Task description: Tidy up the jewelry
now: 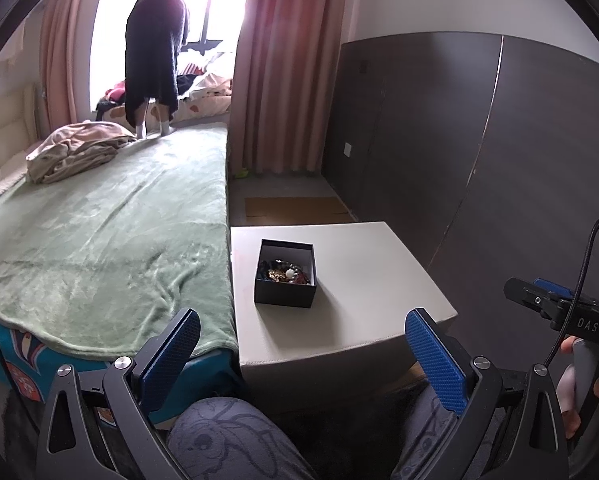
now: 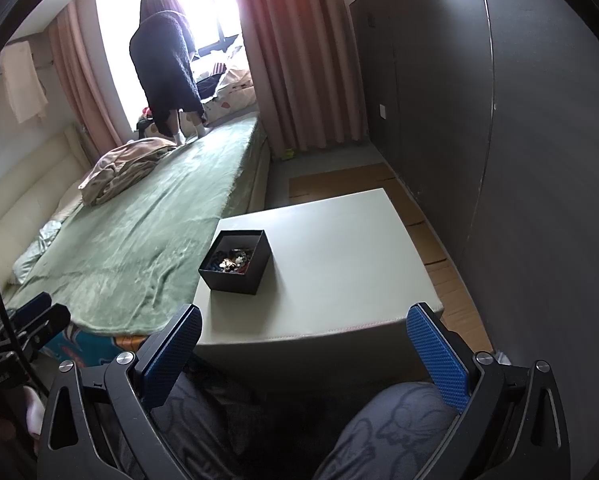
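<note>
Bedding comes first on the left: a pale green fleece blanket [image 1: 111,240] spread over the bed, with a crumpled beige cover [image 1: 73,150] near its far end, where a person in a long dark garment [image 1: 155,52] stands facing the bright window. The bed's edge lies just beside the cream rectangular surface [image 1: 359,280]. On that surface, near its bed-side edge, sits the open black square cardboard box [image 1: 285,274] holding a tangle of dark and gold jewelry [image 1: 284,273]; single pieces cannot be told apart. Most of the surface right of the box is bare. The left tongs [image 1: 301,360], with blue textured pads, stand wide apart and hold nothing, low before the surface's near edge, above patterned grey trousers. Dark grey wardrobe panels [image 1: 499,160] close the right side. At the far right of the left view the right tongs [image 2: 303,360] are partly cut off; white letters "DAS" read on their black mount. In their own view they gape equally wide, empty.
</note>
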Motion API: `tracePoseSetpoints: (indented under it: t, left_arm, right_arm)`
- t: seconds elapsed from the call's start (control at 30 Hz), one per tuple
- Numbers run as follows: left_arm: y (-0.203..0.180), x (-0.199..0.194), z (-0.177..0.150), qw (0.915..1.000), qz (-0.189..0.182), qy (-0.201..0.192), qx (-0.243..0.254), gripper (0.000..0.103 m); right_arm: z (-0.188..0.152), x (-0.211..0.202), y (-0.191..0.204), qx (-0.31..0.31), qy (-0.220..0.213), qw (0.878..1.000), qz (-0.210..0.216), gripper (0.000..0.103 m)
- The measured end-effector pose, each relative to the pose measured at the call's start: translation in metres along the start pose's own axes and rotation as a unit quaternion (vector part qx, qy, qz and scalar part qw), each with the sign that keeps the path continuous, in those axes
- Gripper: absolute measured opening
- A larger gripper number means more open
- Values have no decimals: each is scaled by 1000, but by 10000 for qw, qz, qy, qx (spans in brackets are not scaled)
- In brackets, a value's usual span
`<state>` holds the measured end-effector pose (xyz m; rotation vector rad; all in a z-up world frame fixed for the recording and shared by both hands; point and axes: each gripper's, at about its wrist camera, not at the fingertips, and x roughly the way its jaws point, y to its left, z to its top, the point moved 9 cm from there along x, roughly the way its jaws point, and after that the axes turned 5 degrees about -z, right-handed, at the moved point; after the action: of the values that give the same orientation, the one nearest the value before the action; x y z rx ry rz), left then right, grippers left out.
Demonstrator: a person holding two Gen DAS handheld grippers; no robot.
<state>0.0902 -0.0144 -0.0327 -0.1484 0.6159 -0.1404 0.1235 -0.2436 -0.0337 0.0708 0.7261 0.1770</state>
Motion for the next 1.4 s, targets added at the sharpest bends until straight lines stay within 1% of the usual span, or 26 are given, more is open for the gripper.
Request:
tracePoseSetpoints:
  t: [0.83,1.4]
  left_arm:
    - [-3,0,-2,10000,1,11,45,102]
    - [1,-6,2,9998,111,-155,12,102]
  right_arm:
    - [-1,0,-1,-5,25,10000,6,103]
    - [-2,-1,-2,4,16,10000,-14,103]
